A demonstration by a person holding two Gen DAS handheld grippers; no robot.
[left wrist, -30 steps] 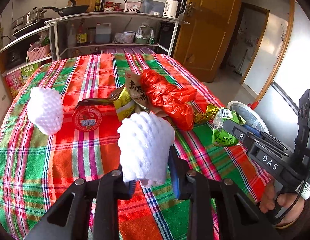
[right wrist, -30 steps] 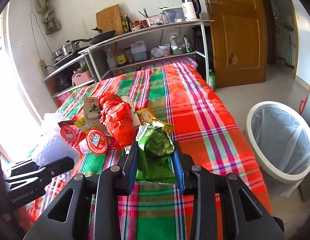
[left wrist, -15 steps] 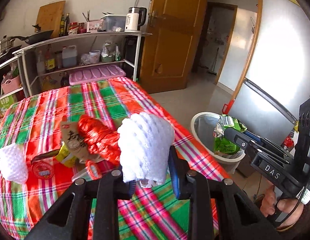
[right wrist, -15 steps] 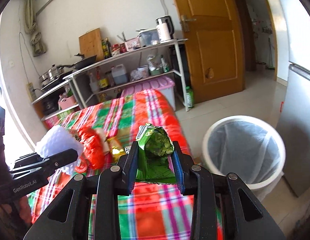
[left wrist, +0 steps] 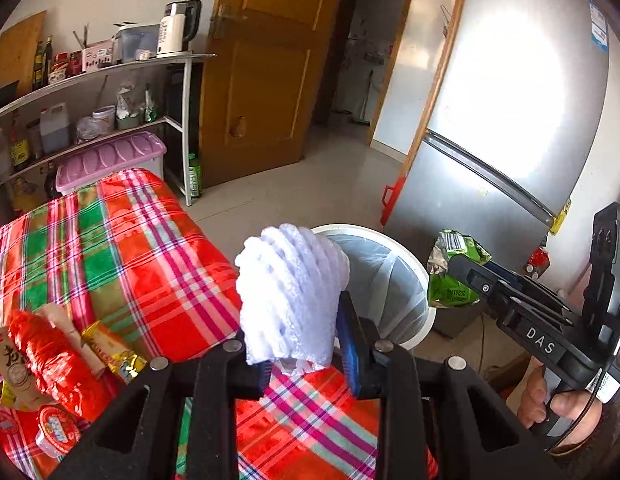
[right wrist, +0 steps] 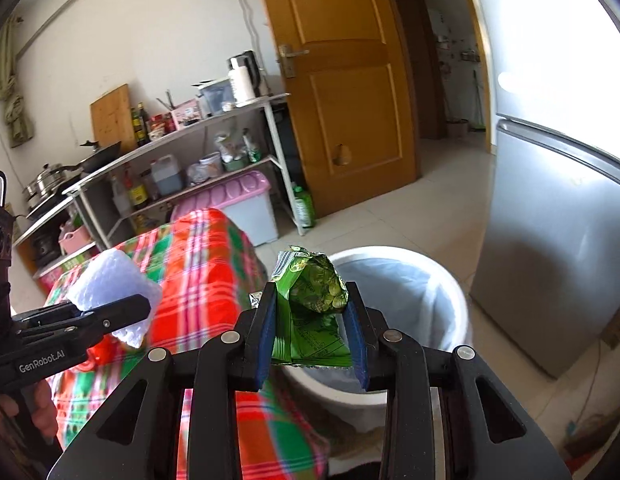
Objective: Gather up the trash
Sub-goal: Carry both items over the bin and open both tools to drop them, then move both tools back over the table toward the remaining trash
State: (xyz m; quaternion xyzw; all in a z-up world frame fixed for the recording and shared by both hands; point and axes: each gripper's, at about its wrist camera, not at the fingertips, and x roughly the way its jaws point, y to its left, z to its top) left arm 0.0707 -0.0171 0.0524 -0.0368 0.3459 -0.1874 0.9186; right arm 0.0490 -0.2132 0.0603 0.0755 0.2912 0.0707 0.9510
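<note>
Holding a piece of trash in each tool, I have both loads out past the table edge, close to the round white bin with the clear liner. My left gripper is clenched on a white foam fruit net, which stands upright between its blue pads, above the edge of the red-and-green plaid tablecloth and just short of the bin's rim. My right gripper is clamped on a crumpled green foil snack bag, which hangs over the near rim of the bin.

As I judge it, neither piece has been dropped yet, and what I can see of the liner looks bare, so the collecting is at an early stage. Left on the cloth are a crumpled red plastic bag, a yellow foil wrapper, a tan printed packet and a small red-lidded cup, all bunched together. Those would need further trips once these two go in.
</note>
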